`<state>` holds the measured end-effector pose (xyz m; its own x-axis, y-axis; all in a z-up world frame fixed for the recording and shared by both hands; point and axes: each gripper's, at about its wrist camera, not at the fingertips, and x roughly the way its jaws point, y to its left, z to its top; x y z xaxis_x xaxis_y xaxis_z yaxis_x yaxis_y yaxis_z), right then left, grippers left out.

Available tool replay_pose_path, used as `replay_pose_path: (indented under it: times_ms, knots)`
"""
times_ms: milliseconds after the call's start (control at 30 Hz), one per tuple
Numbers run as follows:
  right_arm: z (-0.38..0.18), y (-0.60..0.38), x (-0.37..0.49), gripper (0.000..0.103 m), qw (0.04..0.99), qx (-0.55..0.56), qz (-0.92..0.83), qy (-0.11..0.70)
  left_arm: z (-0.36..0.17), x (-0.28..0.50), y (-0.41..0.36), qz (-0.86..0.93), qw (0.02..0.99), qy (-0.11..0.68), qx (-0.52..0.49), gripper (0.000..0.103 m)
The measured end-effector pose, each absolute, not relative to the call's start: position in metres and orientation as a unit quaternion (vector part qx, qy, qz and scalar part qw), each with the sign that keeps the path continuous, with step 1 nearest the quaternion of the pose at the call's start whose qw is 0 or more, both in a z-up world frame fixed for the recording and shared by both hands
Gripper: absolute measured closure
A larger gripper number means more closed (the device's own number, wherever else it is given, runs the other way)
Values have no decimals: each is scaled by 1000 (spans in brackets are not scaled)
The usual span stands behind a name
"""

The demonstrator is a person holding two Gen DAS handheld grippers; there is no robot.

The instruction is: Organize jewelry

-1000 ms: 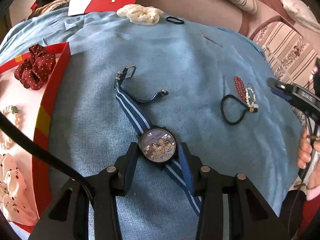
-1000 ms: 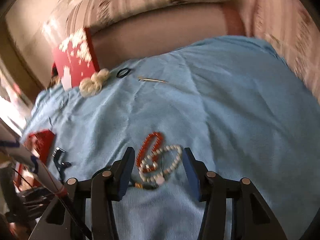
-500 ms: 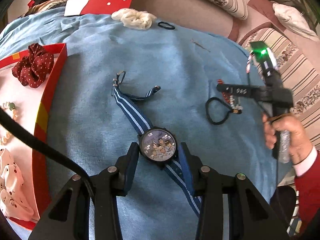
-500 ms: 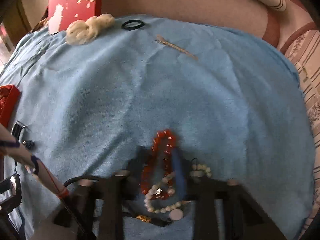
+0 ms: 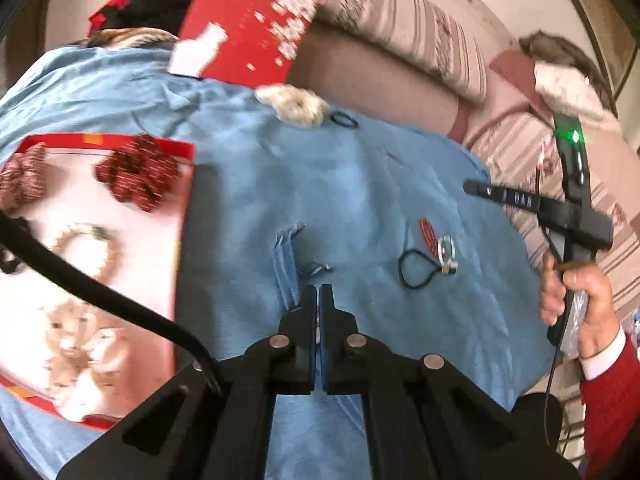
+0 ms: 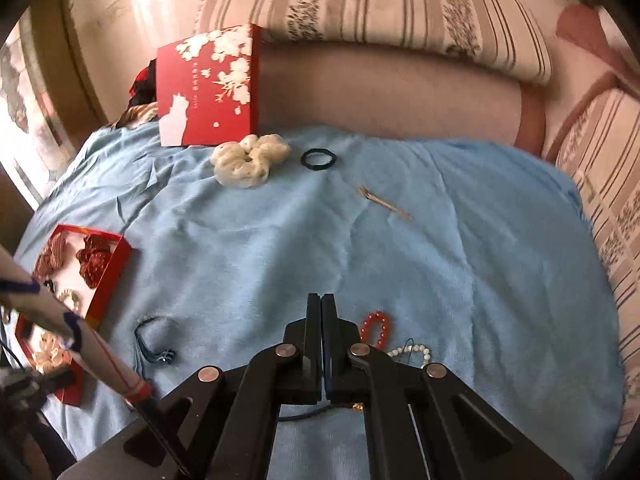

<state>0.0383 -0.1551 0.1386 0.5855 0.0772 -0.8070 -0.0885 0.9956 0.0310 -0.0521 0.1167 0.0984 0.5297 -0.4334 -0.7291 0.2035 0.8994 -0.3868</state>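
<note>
My left gripper (image 5: pixel 318 292) is shut, raised above the blue cloth. The blue striped watch strap (image 5: pixel 286 268) hangs blurred just beyond its fingertips; the watch face is hidden, so I cannot tell if it is gripped. My right gripper (image 6: pixel 321 300) is shut with nothing between its fingers. It is seen from the side in the left wrist view (image 5: pixel 472 188). A red bead bracelet (image 6: pixel 376 326), a white bead bracelet (image 6: pixel 412 352) and a black hair tie (image 5: pixel 416 268) lie on the cloth to the right of its fingers.
An open red box (image 5: pixel 186 184) on the left holds red scrunchies (image 5: pixel 138 176) and a bead bracelet (image 5: pixel 84 248). A red lid (image 6: pixel 208 88), a cream scrunchie (image 6: pixel 248 160), a black ring (image 6: pixel 318 158) and a hairpin (image 6: pixel 384 202) lie at the far side of the cloth.
Both grippers have shut. The left gripper has lifted and swung left toward the red box. The right gripper has pulled back and up from the bracelets, which stay on the cloth.
</note>
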Motion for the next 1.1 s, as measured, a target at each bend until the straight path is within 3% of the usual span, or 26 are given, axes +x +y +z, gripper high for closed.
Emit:
replay_pose_path:
  times_ms: [67, 200, 300, 433, 533, 633, 767, 833, 867, 900, 933, 967, 1100]
  knots:
    - [129, -151, 42, 101, 880, -8, 49, 473, 103, -55, 125, -183, 867, 446, -125, 102]
    - [91, -159, 50, 72, 854, -10, 25, 519, 100, -59, 126, -197, 859, 456, -119, 102]
    - [62, -169, 59, 72, 840, 0, 2, 542, 85, -57, 116, -201, 850, 476, -104, 99]
    - [38, -180, 74, 70, 829, 11, -16, 559, 55, -45, 104, -193, 828, 516, -105, 77]
    - [29, -186, 83, 61, 827, 25, -19, 562, 40, -35, 92, -187, 818, 535, -96, 74]
    - [28, -190, 88, 58, 830, 32, -14, 557, 34, -27, 80, -179, 819, 537, -89, 52]
    - [27, -189, 87, 58, 835, 26, -4, 550, 27, -22, 66, -178, 817, 542, -80, 36]
    - [27, -191, 84, 67, 838, 24, 2, 546, 27, -23, 56, -174, 823, 537, -61, 32]
    - [27, -191, 82, 74, 839, 22, 5, 544, 26, -24, 50, -168, 828, 533, -43, 32]
    - [28, -192, 80, 89, 840, 22, 8, 542, 25, -26, 44, -160, 833, 528, -24, 33]
    - [28, -193, 78, 95, 842, 22, 7, 540, 25, -27, 40, -151, 838, 524, -6, 46]
    - [30, -195, 77, 95, 841, 29, 8, 540, 25, -28, 37, -138, 844, 517, 15, 63]
    - [45, -199, 69, 95, 851, 58, 12, 523, 34, -32, 39, -166, 844, 509, -14, 64]
